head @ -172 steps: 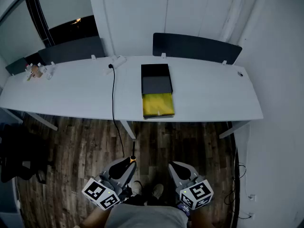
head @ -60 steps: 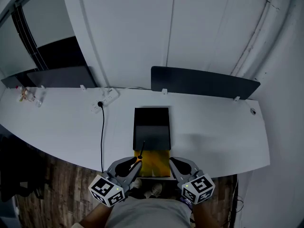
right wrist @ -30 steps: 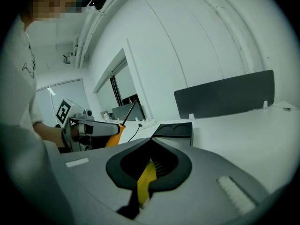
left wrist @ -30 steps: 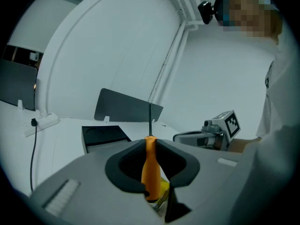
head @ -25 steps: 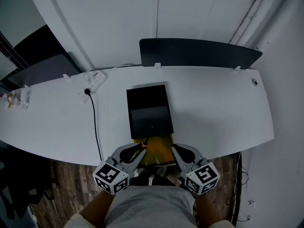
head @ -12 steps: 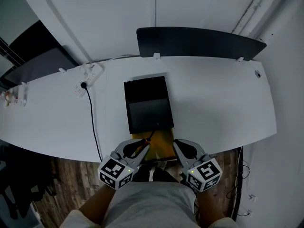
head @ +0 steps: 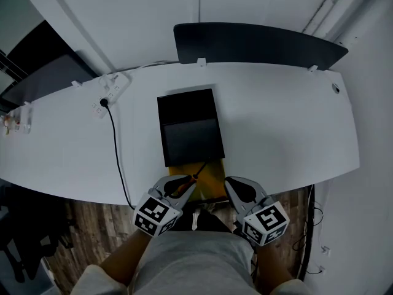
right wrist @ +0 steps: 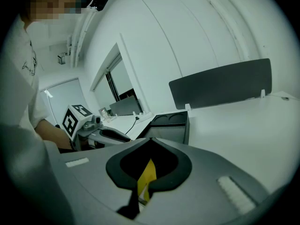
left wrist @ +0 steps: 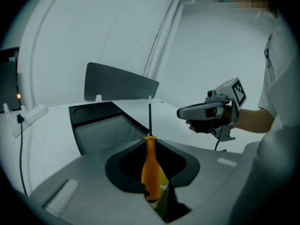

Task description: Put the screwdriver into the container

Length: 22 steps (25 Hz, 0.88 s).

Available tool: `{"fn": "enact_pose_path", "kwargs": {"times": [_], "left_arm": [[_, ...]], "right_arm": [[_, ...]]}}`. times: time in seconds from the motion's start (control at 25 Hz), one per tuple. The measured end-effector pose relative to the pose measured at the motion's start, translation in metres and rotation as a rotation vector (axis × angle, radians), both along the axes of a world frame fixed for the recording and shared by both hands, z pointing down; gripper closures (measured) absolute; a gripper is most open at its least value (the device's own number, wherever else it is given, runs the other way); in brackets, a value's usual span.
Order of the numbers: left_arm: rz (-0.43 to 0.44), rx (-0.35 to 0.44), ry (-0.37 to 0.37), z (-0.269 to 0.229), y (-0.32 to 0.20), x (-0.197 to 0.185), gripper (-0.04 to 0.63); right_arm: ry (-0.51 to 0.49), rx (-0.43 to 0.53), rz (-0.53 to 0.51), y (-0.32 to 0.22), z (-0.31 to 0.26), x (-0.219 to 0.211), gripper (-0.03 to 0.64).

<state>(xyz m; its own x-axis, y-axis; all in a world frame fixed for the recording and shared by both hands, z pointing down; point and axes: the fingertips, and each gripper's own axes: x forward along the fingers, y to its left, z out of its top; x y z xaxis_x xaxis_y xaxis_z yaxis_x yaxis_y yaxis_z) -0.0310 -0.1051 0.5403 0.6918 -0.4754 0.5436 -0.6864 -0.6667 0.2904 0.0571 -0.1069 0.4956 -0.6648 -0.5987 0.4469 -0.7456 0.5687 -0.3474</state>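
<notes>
- Person's grey shirt (head: 190,263): fills the lower edge of the head view, with one forearm running to each gripper
- Wooden floor (head: 67,226): dark planks, visible below the near table edge
- Left gripper (head: 184,187): marker cube facing up; jaws clamped on the orange handle of the screwdriver
- Right gripper (head: 234,186): level with the left one and just beside it; jaws drawn together to a thin slit, nothing gripped
- Screwdriver (left wrist: 150,170): orange handle between the left jaws, thin dark shaft pointing away from the person toward the container; held above the yellow panel, not inside the container
- Yellow panel (head: 212,174): flat, at the near table edge, touching the container's near end; both grippers flank it, and a sliver shows through the right jaws' slit
- Container (head: 162,134): black, rectangular, open on top; nearer compartment lined grey, farther compartment black with round recesses; long axis runs away from the person
- Table (head: 288,134): white, long, curved in this wide view
- Black cable (head: 116,149): crosses the table from the near edge, left of the container
- Power strip (head: 112,91): white, at the far left of the table, cable plugged in
- Dark divider panel (head: 258,45): upright on white clips along the far table edge
- White wall (head: 153,17): behind the table
</notes>
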Motion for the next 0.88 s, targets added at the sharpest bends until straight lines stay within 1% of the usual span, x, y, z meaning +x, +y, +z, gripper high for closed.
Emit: {"fn": "enact_pose_path", "kwargs": {"times": [0.4,0.76,0.88], "left_arm": [[0.062,-0.024,-0.081,0.027,0.003,0.009,0.526],[0.154,-0.118,-0.196,0.057,0.010,0.020,0.526],[0.179,-0.137,-0.235,0.066,0.011,0.022,0.526]], "right_arm": [[-0.009,-0.013,-0.002,0.004,0.006,0.000,0.603],[-0.018,-0.026,0.009,0.008,0.011,0.006,0.603],[-0.020,-0.027,0.008,0.009,0.013,0.006,0.603]]}}
